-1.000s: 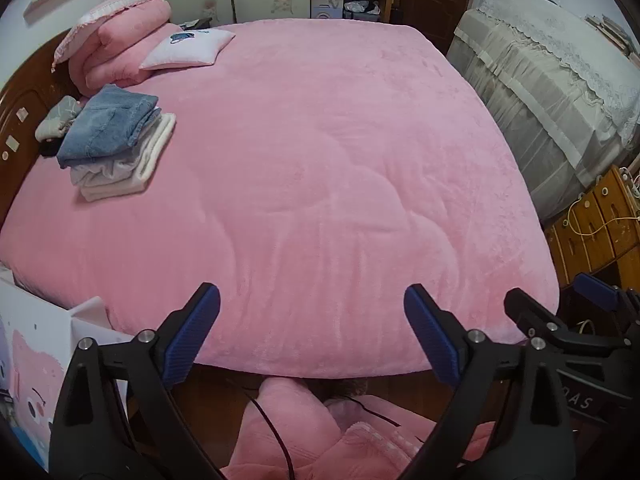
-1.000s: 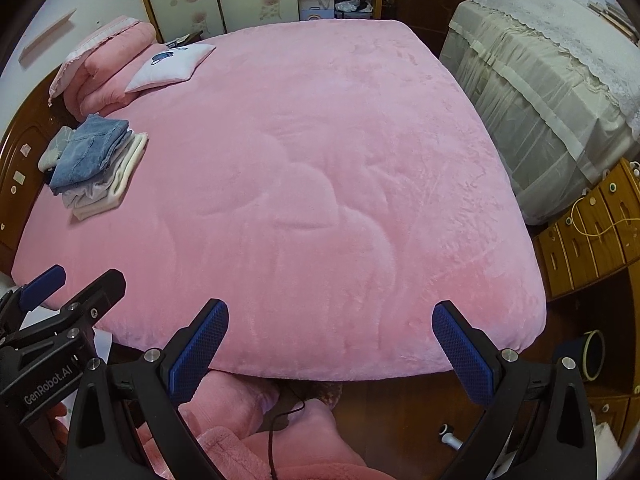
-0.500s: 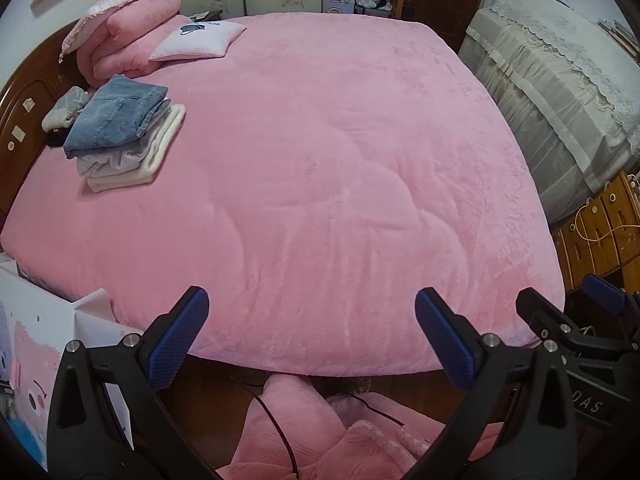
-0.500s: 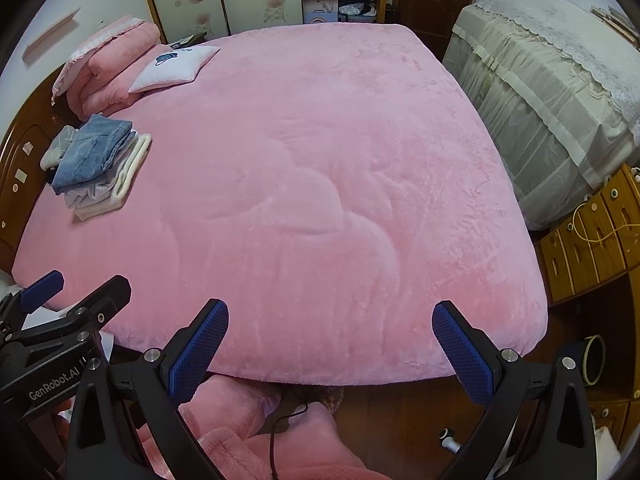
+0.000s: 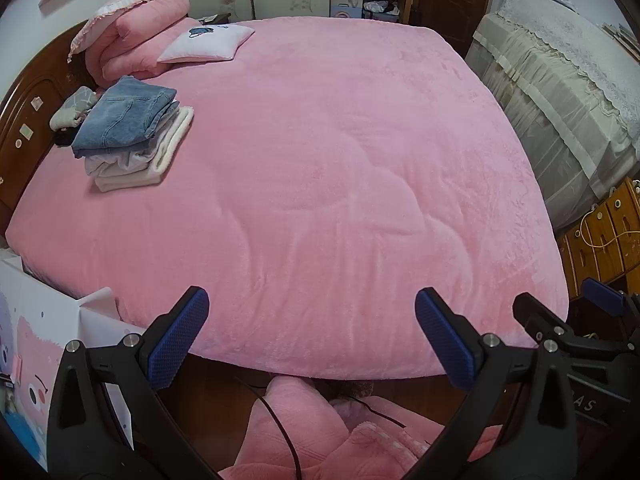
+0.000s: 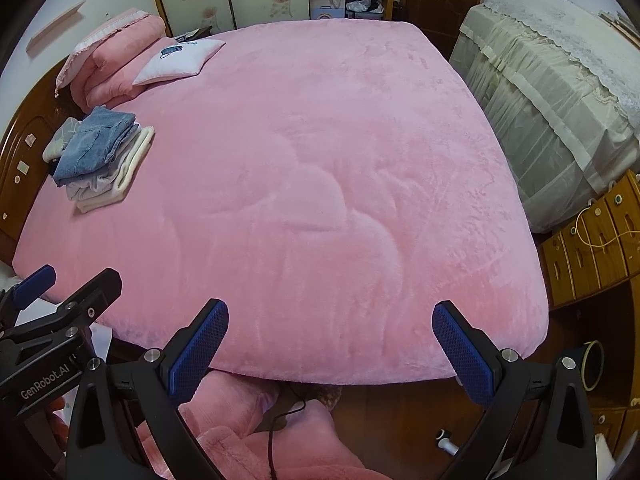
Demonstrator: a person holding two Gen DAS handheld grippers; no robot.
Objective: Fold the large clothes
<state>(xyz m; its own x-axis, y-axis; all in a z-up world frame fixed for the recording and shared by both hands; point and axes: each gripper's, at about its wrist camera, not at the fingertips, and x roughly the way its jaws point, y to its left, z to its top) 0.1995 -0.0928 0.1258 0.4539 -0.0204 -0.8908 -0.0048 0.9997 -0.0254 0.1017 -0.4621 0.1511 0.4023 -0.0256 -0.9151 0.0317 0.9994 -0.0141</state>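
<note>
**Both claws wide over the near edge of the bed**

The left gripper [image 5: 308, 332] has just been opening and now stands wide, nothing between its blue pads [image 5: 178, 338]. The right gripper [image 6: 330, 348] is also spread wide and empty. Both hang over the near edge of the pink bedspread [image 5: 340, 168]. Below them, on the floor, lies a crumpled pink garment [image 6: 256, 436] with a black cable [image 6: 276, 432] across it. A stack of folded clothes [image 5: 128, 132] sits far left on the bed, near the pillows [image 5: 208, 42].
</note>
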